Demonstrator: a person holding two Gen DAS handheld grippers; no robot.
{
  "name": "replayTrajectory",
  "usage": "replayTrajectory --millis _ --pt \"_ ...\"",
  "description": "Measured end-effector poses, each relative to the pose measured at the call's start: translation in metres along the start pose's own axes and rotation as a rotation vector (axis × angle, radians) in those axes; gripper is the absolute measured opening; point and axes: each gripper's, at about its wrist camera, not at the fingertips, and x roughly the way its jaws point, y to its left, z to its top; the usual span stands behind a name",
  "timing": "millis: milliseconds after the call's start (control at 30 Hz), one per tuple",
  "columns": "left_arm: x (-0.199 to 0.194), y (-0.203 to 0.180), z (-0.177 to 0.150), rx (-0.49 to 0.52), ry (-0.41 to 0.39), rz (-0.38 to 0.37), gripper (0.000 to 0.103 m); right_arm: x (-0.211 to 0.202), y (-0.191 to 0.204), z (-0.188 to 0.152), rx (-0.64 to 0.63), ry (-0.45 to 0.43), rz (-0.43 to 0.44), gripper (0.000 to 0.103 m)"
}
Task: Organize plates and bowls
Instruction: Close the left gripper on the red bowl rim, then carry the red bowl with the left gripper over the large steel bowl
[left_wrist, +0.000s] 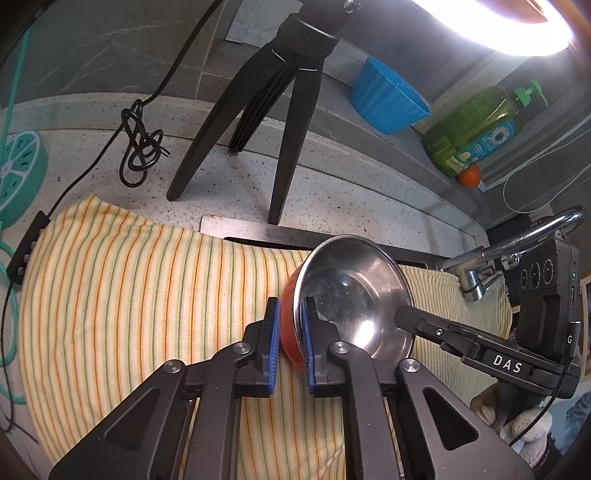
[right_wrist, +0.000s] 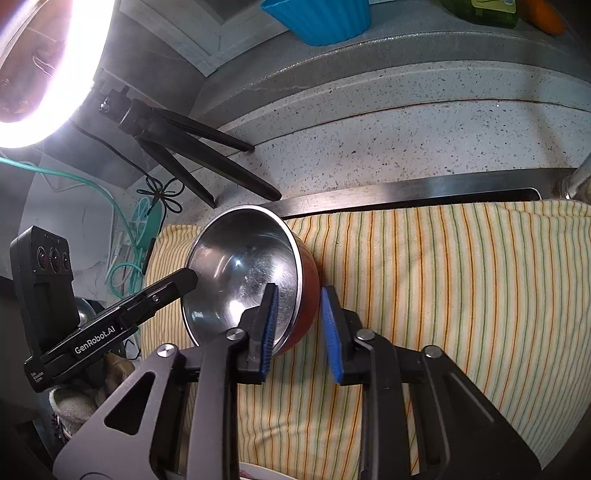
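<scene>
A steel bowl with a red outside (left_wrist: 351, 291) is held tilted over a yellow striped cloth (left_wrist: 129, 295). My left gripper (left_wrist: 289, 343) is shut on the bowl's rim, one blue pad inside and one outside. In the right wrist view the same bowl (right_wrist: 243, 273) shows, and my right gripper (right_wrist: 301, 332) straddles its rim. Its inner pad lies against the steel inside. Its outer pad stands a little off the red wall. The right gripper also shows in the left wrist view, one finger (left_wrist: 406, 315) reaching into the bowl.
A black tripod (left_wrist: 280, 110) with a ring light (left_wrist: 498, 26) stands on the speckled counter behind the cloth. A blue ribbed bowl (left_wrist: 388, 96), a green soap bottle (left_wrist: 480, 125) and an orange (left_wrist: 469, 175) sit on the back ledge. A faucet (left_wrist: 498, 254) is at right. A coiled black cable (left_wrist: 140, 147) and a teal power strip (left_wrist: 18, 173) lie at left.
</scene>
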Motion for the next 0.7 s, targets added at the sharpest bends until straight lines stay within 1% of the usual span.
replayTrajectory --millis 33,100,400,567,700 --pt "0.001 0.000 0.000 0.000 0.001 -0.004 0.007 0.001 0.000 0.000 0.000 0.004 0.001 0.018" --pt "0.002 -0.001 0.000 0.000 0.003 -0.005 0.006 0.003 -0.001 0.000 0.001 0.009 0.004 0.016" --pt "-0.003 -0.006 -0.003 -0.013 -0.010 -0.003 0.006 -0.002 0.002 0.000 -0.003 0.002 0.000 0.014" --pt "-0.020 -0.006 -0.012 -0.024 -0.033 -0.011 0.006 -0.013 0.009 -0.005 -0.013 -0.002 0.015 0.014" --pt "-0.041 -0.007 -0.023 -0.030 -0.067 -0.014 0.006 -0.025 0.018 -0.014 -0.028 -0.006 0.039 0.014"
